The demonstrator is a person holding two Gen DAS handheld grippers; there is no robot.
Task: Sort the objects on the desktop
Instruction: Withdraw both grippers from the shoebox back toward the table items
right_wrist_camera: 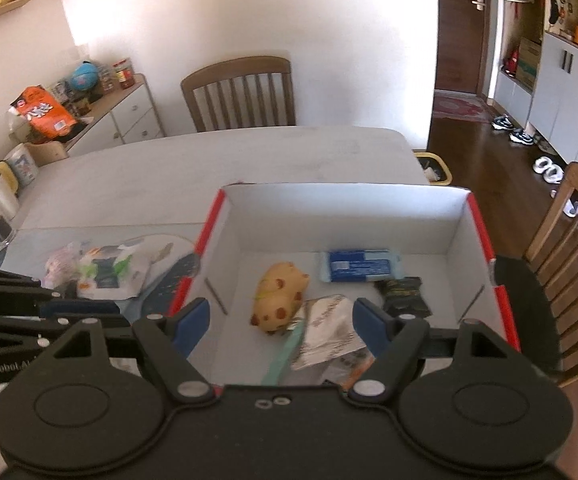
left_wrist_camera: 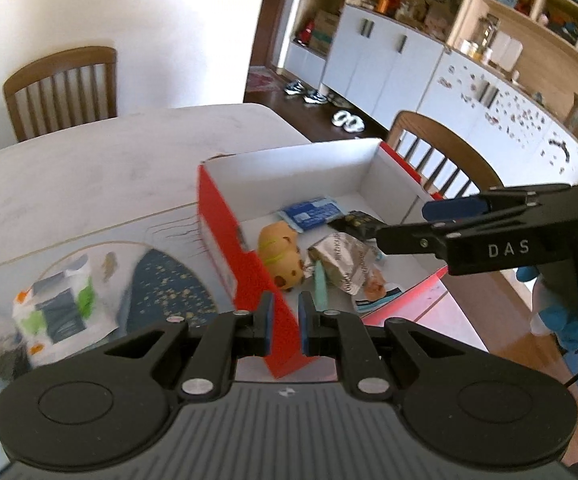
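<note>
red box holds yellow toy, blue packet, silver wrapper.

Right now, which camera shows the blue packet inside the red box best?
The right wrist view. There the blue packet lies whole and unobstructed against the far wall of the red box, seen from above. In the left wrist view the same packet appears smaller and at a slant, though still uncovered.

Table: pale grey top, far half bare.
Box: red outside, white inside, open, sat on table's right part.
Mat: dark blue w/ specks, lay just left of box.
Packets: white/green, lay on mat's left.
</note>
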